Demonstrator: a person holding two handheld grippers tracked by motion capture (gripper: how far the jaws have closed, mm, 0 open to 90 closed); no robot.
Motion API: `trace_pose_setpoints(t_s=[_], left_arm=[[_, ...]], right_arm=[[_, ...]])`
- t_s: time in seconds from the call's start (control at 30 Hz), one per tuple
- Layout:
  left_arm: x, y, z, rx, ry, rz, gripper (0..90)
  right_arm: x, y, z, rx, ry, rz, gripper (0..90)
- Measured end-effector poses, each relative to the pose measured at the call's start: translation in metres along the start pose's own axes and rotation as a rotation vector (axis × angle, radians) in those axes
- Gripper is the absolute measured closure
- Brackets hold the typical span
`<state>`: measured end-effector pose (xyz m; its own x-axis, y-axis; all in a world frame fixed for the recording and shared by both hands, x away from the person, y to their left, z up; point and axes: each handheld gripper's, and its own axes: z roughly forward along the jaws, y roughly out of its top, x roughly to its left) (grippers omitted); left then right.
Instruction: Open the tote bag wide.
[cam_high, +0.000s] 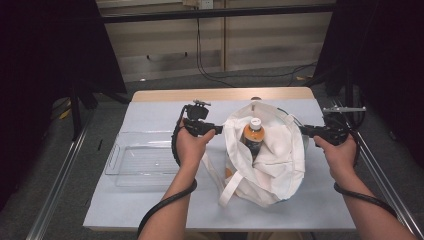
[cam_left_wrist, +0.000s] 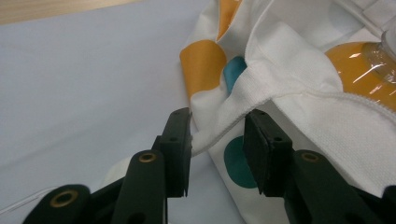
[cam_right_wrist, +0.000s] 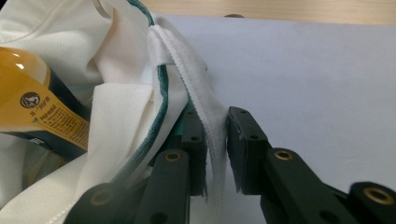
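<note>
A white cloth bag (cam_high: 280, 155) with orange and teal dots lies open in the middle of the table. An orange drink bottle (cam_high: 253, 135) with a white cap stands inside it. My left gripper (cam_high: 217, 129) is at the bag's left rim. In the left gripper view, the left gripper (cam_left_wrist: 217, 119) is open, and the bag's hemmed edge (cam_left_wrist: 280, 88) runs loosely between the jaws beside the bottle (cam_left_wrist: 359, 65). My right gripper (cam_high: 302, 129) is at the right rim. In the right gripper view, the right gripper (cam_right_wrist: 217, 116) stands slightly open around a white strap (cam_right_wrist: 205, 102), near the bottle (cam_right_wrist: 28, 102).
A clear plastic tray (cam_high: 117, 160) sits on the pale table cover (cam_high: 150, 210) to the left of the bag. A wooden table edge (cam_high: 220, 94) runs along the back. Metal rails flank the table, and cables trail from both grippers along the forearms.
</note>
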<state>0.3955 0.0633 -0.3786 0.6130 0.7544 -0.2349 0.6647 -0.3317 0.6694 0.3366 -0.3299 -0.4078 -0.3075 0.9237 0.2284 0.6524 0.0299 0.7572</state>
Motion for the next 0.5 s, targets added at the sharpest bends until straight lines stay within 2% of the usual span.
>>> trace_pose_setpoints(t_s=[0.1,0.17,0.4,0.5], left_arm=[[0.0009,-0.0008,-0.0015,0.005,-0.001,0.015,59.2],[0.0009,-0.0019,-0.0033,0.007,-0.024,0.011,58.4],[-0.0010,-0.0077,-0.0073,0.026,-0.028,0.025,49.7],[-0.0030,-0.0092,-0.0098,0.018,-0.016,0.031,47.9]], right_arm=[[0.0000,0.0011,-0.0015,0.000,-0.001,0.001,77.1],[0.0002,0.0011,-0.0016,0.002,-0.002,-0.002,77.0],[0.0031,-0.0049,0.0014,0.013,0.010,0.000,73.0],[0.0033,-0.0060,-0.0002,0.011,0.009,0.009,70.9]])
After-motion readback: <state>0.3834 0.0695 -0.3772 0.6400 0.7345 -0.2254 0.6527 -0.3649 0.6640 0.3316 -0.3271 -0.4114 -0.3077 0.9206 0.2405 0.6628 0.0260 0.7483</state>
